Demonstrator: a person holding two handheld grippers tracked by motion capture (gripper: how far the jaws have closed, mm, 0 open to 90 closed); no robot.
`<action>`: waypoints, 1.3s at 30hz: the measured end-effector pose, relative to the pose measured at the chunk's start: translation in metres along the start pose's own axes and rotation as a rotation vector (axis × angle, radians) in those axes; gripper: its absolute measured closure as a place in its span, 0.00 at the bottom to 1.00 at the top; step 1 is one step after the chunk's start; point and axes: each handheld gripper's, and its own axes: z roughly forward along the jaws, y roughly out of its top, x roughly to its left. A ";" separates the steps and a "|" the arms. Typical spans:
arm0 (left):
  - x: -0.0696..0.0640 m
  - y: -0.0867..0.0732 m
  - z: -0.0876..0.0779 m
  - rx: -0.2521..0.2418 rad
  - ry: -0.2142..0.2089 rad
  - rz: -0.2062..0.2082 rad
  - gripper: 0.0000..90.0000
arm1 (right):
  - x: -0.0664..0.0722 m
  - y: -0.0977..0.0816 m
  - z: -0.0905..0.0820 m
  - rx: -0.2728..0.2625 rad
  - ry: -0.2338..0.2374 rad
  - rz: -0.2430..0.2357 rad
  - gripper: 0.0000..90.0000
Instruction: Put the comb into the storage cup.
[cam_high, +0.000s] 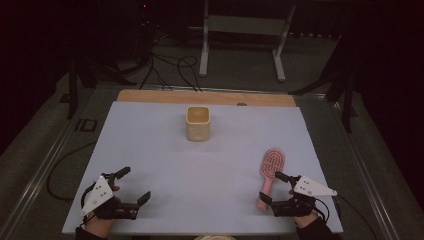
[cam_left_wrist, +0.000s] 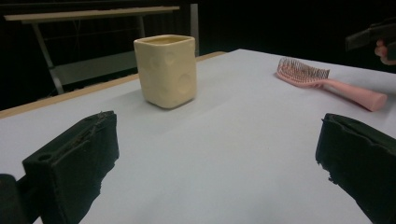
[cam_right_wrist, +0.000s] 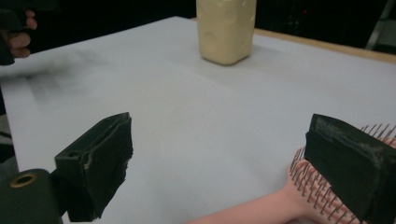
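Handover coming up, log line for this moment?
left gripper: open, empty | right gripper: open beside pink hairbrush handle | cream cup: upright, mid-table

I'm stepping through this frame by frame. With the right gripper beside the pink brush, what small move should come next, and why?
Probably shift the right gripper sideways over the brush's handle. Its jaws stand open and empty, and the pink hairbrush lies flat on the table, bristles up, just beside one jaw, not yet between them.
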 end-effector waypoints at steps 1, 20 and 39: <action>0.000 0.000 0.001 -0.002 -0.001 -0.003 0.00 | 0.000 0.000 0.000 0.000 0.000 0.000 0.09; -0.004 -0.002 0.003 0.003 -0.037 0.018 0.00 | 0.009 0.012 -0.005 0.008 0.065 0.003 0.09; -0.004 -0.001 0.003 -0.009 -0.043 0.013 0.00 | 0.016 0.069 -0.004 0.005 0.104 -0.044 0.09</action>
